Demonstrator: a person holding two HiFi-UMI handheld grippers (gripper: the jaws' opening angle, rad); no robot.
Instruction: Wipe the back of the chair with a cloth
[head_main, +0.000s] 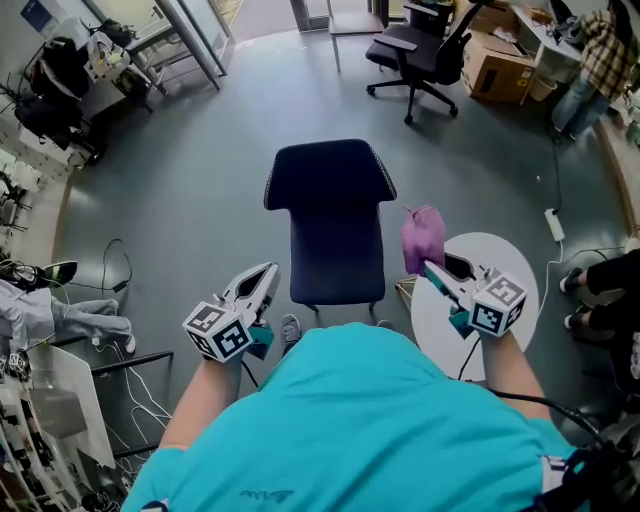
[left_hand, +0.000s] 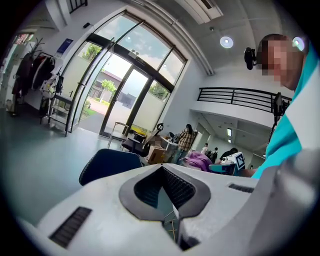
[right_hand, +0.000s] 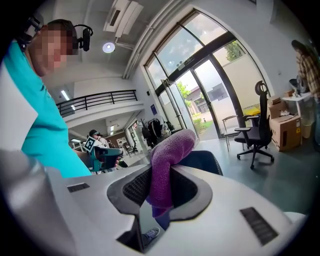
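- The left gripper, its cube printed with black-and-white square markers, hovers near the chair's 7 o'clock corner, jaws a narrow gap apart with nothing between them.
- The dark blue chair stands at the person's 12 o'clock, its back on the far side; grey floor lies open from its 9 to 1 o'clock.
- The purple cloth is clamped in the right gripper, just beside the seat's 3 o'clock edge and apart from the back.
- A round white table crowds the chair's 4 o'clock; print on the teal shirt is too small to read.
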